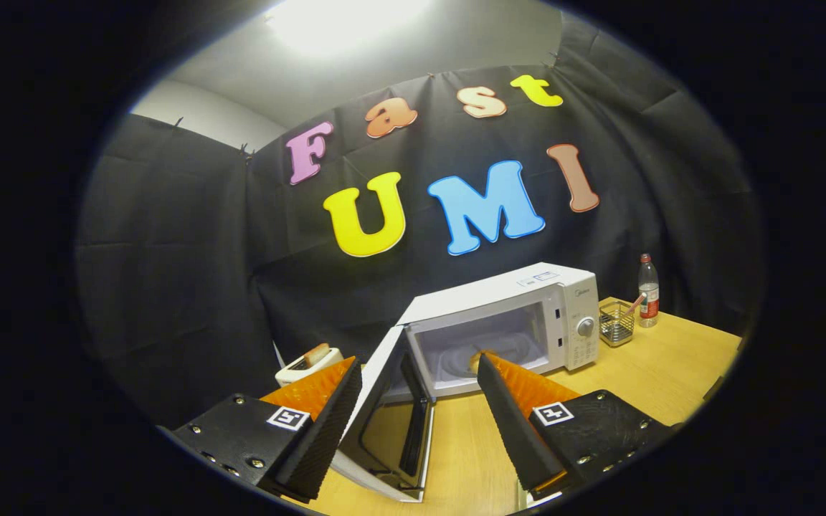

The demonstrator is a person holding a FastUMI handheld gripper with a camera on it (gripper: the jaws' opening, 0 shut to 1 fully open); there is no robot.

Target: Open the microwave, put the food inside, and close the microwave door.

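Note:
A white microwave (520, 301) stands on the wooden table (657, 373), its door (391, 416) swung wide open toward me. The door's edge runs between my two fingers. Inside the cavity, on the turntable, lies a piece of food (475, 360), partly hidden by my right finger. My gripper (416, 365) is open, with its fingers on either side of the door's upper edge and not pressing on anything. The control panel with a round knob (585, 327) is on the microwave's right side.
A white toaster (307, 364) with a slice of bread sticking out stands left of the microwave. To the right of the microwave sit a wire basket (616, 324) and a plastic bottle (647, 290). Bare tabletop lies on the right.

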